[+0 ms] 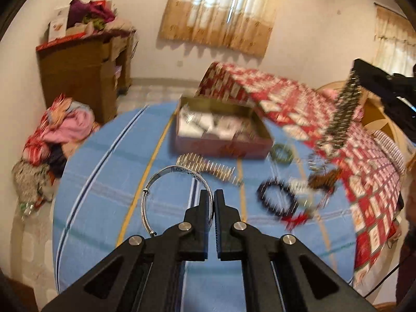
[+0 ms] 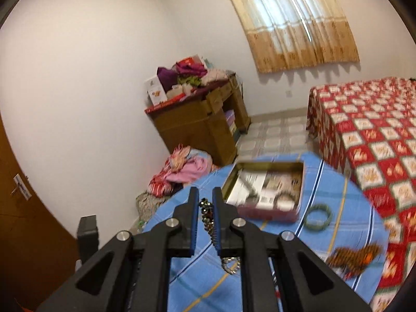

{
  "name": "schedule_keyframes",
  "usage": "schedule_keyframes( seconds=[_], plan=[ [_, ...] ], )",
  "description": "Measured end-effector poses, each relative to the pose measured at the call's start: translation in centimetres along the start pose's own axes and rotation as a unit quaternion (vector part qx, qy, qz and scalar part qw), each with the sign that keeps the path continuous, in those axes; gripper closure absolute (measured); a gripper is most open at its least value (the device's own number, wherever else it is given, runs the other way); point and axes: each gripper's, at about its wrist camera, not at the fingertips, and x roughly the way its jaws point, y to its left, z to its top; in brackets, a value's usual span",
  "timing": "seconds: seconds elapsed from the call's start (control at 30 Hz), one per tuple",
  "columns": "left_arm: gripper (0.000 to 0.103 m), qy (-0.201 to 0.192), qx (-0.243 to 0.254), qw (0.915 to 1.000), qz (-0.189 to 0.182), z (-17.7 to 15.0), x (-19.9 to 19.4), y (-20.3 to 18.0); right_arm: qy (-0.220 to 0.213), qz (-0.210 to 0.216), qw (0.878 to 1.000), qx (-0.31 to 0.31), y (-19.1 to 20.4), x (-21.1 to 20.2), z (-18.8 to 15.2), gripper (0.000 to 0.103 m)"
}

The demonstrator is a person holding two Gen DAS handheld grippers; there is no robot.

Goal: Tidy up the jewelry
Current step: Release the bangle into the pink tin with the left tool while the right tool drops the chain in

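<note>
A silver bangle point(image 1: 176, 197) is pinched in the nearly closed left claw point(image 1: 213, 195) above the blue tabletop point(image 1: 109, 182). The right claw point(image 2: 206, 202), narrowly parted, grips a dangling beaded chain point(image 2: 212, 223). The open box point(image 2: 262, 192) sits beyond, a green bangle point(image 2: 318, 216) beside it.

Blue striped tablecloth point(image 1: 104, 156), red-and-white checked bedspread point(image 2: 364, 119), green bangle point(image 2: 318, 216).

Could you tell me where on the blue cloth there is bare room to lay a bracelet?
Bare cloth lies left of the silver bangle and open box. It is crowded right of the box: green bangle, dark bead bracelet, gold chain.
</note>
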Motion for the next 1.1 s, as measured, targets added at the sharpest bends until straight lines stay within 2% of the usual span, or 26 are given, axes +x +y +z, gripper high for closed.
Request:
schedule_keyframes(
  seconds=[0.23, 0.43, 0.57, 0.7, 0.83, 0.93, 1.0, 1.03, 1.07, 1.1],
  plan=[
    [0.1, -0.04, 0.035, 0.9985, -0.009, 6.4, 3.4, -1.5, -0.024, -0.024, 0.999, 0.005, -2.8, 4.0, 4.2, 0.09],
    [0.1, -0.045, 0.038, 0.9981, -0.015, 10.2, 9.6, -1.7, -0.013, -0.053, 0.998, 0.026, -5.9, 9.9, 4.3, 0.09],
    [0.1, -0.026, 0.038, 0.9989, -0.009, 11.0, 14.4, -1.8, 0.019, -0.08, 0.996, 0.043, -8.6, 14.7, 2.9, 0.09],
    [0.1, -0.004, 0.05, 0.9987, 0.01, 11.0, 17.8, -1.8, 0.05, -0.093, 0.992, 0.072, -11.0, 17.6, 1.6, 0.09],
    [0.1, 0.019, 0.048, 0.9983, 0.029, 10.8, 19.9, -1.2, 0.071, -0.105, 0.989, 0.074, -11.9, 19.0, 0.7, 0.09],
    [0.099, 0.032, 0.048, 0.9967, 0.058, 10.5, 20.7, -0.9, 0.081, -0.11, 0.987, 0.083, -12.6, 19.2, 0.4, 0.088],
    [0.097, 0.043, 0.036, 0.996, 0.07, 10.4, 21.0, -0.5, 0.084, -0.108, 0.986, 0.097, -13.0, 19.1, 0.3, 0.079],
    [0.097, 0.046, 0.032, 0.9958, 0.073, 10.5, 21.1, -0.3, 0.084, -0.105, 0.986, 0.102, -13.0, 18.8, 0.3, 0.063],
    [0.097, 0.047, 0.029, 0.9957, 0.075, 10.6, 21.0, -0.3, 0.081, -0.107, 0.986, 0.103, -12.8, 18.7, 0.3, 0.043],
    [0.093, 0.049, 0.029, 0.9953, 0.078, 10.8, 21.0, -0.4, 0.073, -0.112, 0.986, 0.103, -12.5, 18.4, 0.4, 0.037]
  ],
)
